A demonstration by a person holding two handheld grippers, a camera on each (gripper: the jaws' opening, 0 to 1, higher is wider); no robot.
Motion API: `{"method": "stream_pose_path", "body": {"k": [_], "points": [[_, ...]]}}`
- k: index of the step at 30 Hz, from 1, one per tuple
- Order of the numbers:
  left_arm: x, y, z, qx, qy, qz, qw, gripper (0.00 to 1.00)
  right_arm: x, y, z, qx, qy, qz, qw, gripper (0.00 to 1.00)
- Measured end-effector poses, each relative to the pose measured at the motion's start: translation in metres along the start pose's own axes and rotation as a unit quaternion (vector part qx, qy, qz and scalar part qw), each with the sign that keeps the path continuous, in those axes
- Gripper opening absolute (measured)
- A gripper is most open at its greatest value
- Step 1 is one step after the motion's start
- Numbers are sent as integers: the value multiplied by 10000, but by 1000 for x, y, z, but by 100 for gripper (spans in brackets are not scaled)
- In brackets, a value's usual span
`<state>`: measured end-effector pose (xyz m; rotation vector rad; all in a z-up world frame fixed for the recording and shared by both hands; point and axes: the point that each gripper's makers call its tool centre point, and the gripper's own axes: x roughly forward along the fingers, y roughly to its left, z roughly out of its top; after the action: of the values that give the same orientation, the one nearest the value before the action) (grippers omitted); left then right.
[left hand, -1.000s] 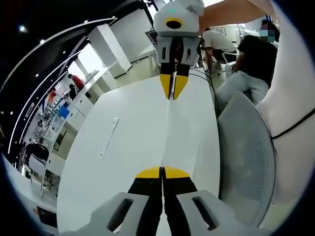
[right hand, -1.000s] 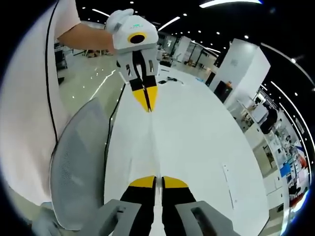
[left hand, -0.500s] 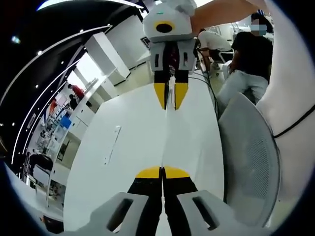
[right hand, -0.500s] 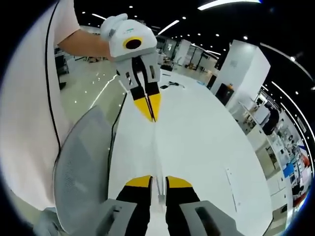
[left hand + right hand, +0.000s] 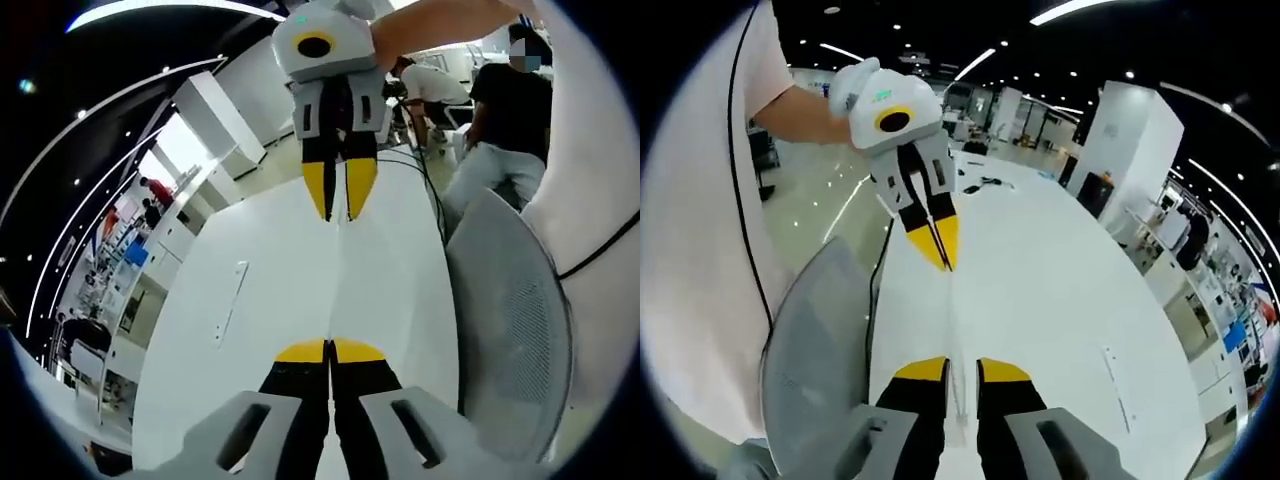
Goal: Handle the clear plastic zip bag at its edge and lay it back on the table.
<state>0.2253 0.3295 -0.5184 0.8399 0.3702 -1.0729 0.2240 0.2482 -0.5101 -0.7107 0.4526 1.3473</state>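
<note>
Clear plastic zip bag [image 5: 337,285] is stretched edge-on between the grippers, above the white table [image 5: 250,300]. Left gripper [image 5: 330,352] is clamped on its near end; right gripper [image 5: 960,368] is parted slightly, grip uncertain.

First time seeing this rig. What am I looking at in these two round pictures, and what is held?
A person holds a hand-held gripper in each hand; each carries a fisheye camera looking along its yellow-tipped jaws. The left hand-held gripper is shut on the clear plastic zip bag, seen edge-on as a thin line above the long white table. The right hand-held gripper faces it, jaws apart around the bag's other edge. A grey mesh chair stands beside.
</note>
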Motion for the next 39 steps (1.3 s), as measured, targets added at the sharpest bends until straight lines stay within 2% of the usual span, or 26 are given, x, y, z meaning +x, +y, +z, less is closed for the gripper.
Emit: {"method": "stream_pose_path", "body": {"k": [17, 39], "points": [[-1, -2, -2, -51, 19, 10, 10000, 0, -3, 3, 12, 83, -59, 97, 9999, 5], [-4, -4, 6, -268, -100, 158, 9995, 0, 5, 8, 11, -53, 200, 337, 9992, 2]]}}
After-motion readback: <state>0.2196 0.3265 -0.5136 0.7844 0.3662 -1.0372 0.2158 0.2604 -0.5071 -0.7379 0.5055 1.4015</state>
